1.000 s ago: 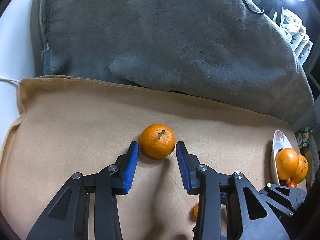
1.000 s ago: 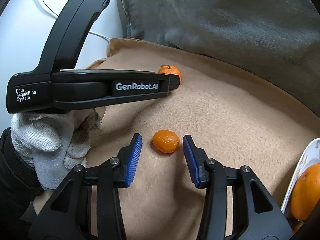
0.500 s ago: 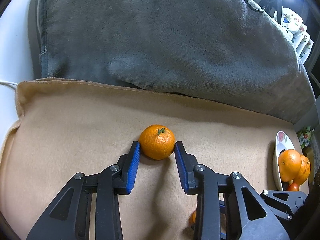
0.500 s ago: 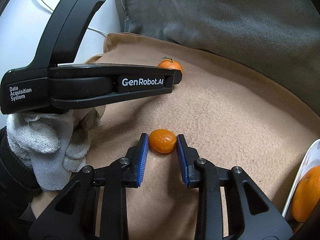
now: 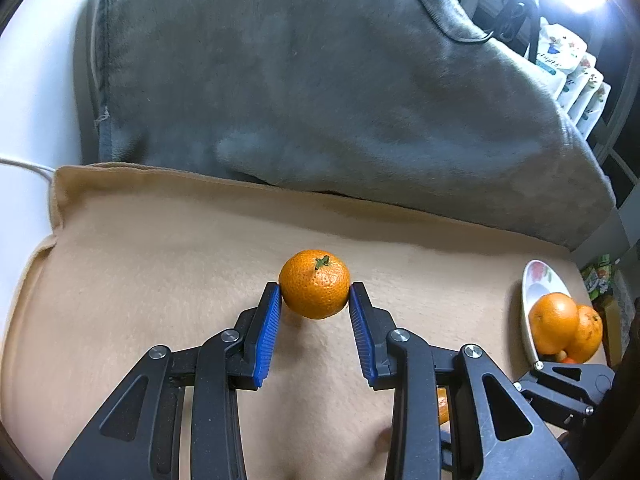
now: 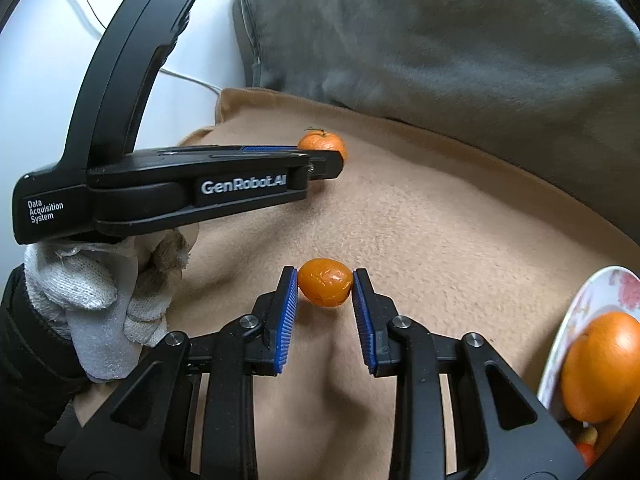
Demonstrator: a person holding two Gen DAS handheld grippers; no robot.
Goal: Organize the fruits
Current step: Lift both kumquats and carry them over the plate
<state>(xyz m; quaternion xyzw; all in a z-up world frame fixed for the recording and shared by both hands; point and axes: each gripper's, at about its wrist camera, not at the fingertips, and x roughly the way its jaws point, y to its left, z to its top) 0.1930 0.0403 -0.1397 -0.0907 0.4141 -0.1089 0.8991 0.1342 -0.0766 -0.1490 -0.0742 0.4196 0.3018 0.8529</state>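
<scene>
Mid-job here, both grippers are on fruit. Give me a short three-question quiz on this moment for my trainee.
1. True or false: the left gripper has its blue pads against the sides of the stemmed mandarin.
2. Multiple choice: the right gripper is closed on A) the large orange on the plate, B) the small smooth orange fruit, C) nothing.
3. Fill in: the floral plate lies on the ____ blanket, to the grippers' right.

Key: 1 true; 2 B; 3 tan.
</scene>
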